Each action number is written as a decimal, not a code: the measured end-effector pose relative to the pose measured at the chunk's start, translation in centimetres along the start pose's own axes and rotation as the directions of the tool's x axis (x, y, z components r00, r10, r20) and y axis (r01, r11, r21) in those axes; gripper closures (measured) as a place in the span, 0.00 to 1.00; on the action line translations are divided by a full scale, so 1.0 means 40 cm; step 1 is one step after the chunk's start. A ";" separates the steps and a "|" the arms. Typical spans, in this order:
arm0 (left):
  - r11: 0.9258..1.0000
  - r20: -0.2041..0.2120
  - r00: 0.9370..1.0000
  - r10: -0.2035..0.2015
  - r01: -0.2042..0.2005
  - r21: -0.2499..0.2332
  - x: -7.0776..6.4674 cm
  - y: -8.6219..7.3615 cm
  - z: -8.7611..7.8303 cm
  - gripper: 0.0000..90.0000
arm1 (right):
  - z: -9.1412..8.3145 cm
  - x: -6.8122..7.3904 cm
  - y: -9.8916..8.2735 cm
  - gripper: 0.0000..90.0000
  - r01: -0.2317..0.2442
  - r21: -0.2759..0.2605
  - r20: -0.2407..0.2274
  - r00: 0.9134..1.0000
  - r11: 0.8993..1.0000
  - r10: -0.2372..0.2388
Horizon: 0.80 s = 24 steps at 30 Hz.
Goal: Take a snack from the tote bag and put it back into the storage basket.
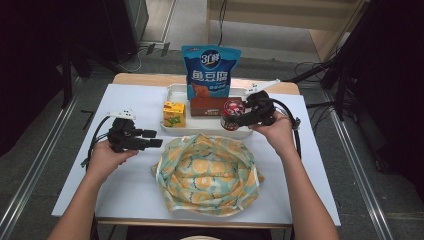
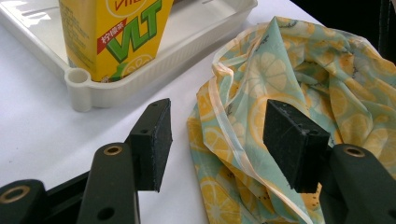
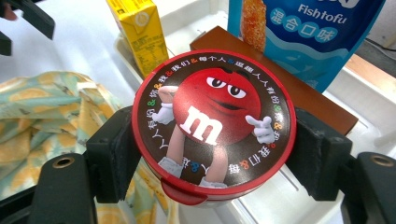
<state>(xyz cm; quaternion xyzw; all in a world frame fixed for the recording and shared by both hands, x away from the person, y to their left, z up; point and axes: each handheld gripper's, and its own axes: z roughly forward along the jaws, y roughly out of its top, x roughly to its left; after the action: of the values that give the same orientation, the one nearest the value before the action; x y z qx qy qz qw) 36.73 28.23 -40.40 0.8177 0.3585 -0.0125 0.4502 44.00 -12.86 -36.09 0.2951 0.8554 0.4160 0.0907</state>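
Observation:
A round red-lidded candy tub sits between the pads of my right gripper, which is shut on it over the front edge of the white tray; the same tub is held by the right gripper at the tray's right front. My left gripper is open, its jaws standing over the edge of the lemon-print cloth bag. That bag lies open in the table's middle, with the left gripper at its left. A yellow drink carton stands in the tray.
A blue snack pouch stands at the tray's back, and a brown flat box lies in front of it. The yellow carton fills the tray's corner. White table surface lies around the bag.

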 end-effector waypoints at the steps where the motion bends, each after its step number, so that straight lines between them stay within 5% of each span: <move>1: 1.000 0.000 1.000 0.001 -0.001 0.002 0.000 0.000 0.000 0.47 | 0.002 -0.002 -0.001 0.29 0.001 0.001 -0.001 1.000 1.000 -0.001; 24: 1.000 -0.008 1.000 -0.002 0.002 0.003 -0.001 -0.013 -0.010 0.47 | 0.047 -0.050 -0.030 0.29 -0.057 0.026 0.042 0.998 0.998 0.056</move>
<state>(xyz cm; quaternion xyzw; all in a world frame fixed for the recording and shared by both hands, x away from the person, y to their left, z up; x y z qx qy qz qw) 36.28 28.68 -40.50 0.8179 0.3612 -0.0103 0.4478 45.86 -13.36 -38.38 0.3288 0.8502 0.4006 0.0925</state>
